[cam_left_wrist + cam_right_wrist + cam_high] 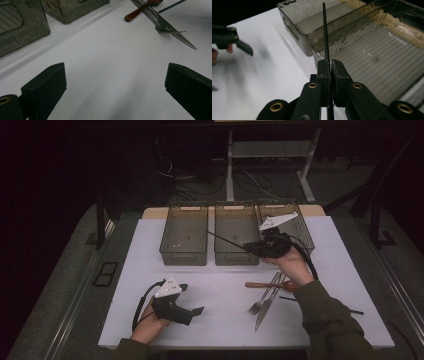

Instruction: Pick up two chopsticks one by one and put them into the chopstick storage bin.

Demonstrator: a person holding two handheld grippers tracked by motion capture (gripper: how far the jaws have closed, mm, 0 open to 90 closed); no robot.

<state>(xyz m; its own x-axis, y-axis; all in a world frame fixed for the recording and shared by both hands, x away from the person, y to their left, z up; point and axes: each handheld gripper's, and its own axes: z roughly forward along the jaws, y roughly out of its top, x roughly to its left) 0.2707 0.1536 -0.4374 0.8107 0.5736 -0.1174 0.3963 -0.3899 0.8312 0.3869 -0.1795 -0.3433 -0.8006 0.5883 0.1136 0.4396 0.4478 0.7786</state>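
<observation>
1 black chopstick (326, 37) clamped in right gripper (330, 65) above middle bin (236, 227) | left gripper (115, 87) jaws wide apart, empty

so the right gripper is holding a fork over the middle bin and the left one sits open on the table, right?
Not quite: the right gripper is shut on a thin black chopstick, not a fork. The right gripper view shows it clamped between the jaws above the middle bin. The fork lies on the table. The left gripper is open, as you said.
</observation>
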